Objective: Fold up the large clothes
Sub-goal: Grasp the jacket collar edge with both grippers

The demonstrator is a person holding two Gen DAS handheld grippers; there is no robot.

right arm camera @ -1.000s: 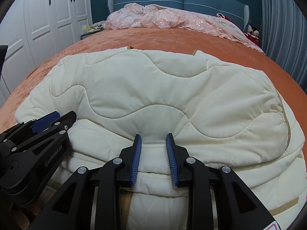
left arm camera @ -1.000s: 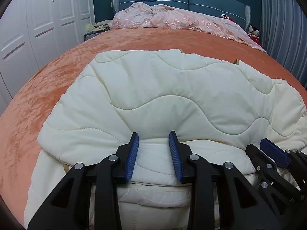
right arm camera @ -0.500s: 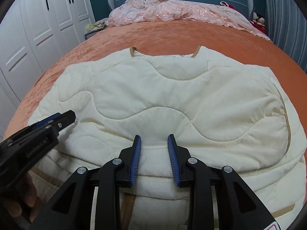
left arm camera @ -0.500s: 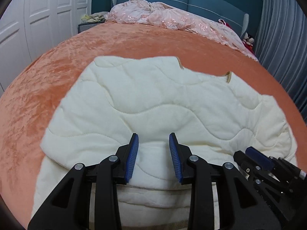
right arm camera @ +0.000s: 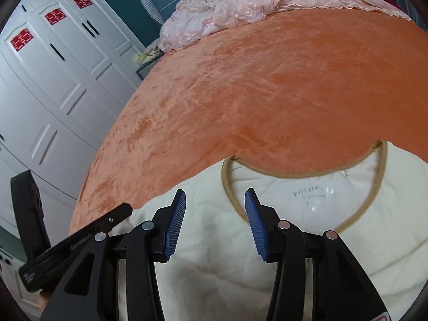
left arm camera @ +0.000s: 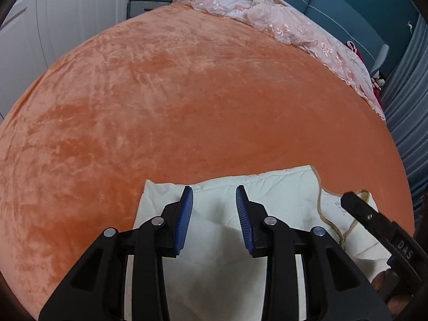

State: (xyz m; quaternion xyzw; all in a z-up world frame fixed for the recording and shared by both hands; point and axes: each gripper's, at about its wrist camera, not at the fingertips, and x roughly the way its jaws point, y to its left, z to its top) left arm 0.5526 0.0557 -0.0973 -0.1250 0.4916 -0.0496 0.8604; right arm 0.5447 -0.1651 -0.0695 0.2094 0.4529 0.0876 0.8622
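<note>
Cream quilted garment [right arm camera: 203, 254] lies on the orange bed [left arm camera: 187, 107], at six o'clock in both views. Left tool [left arm camera: 214, 222] stands partly open, fabric between its pads; whether it grips, I cannot tell. Right tool [right arm camera: 214, 226] is opening beside the tan-trimmed neckline [right arm camera: 307, 175], fabric between its pads unpinched.

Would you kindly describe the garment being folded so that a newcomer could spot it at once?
Start at the wide orange velvet bedspread covering the bed. At its near edge lies a cream quilted padded garment, below both tools. Its tan-trimmed round neckline and printed inner label set it apart from the crumpled pink lace fabric heaped by the blue headboard.
</note>
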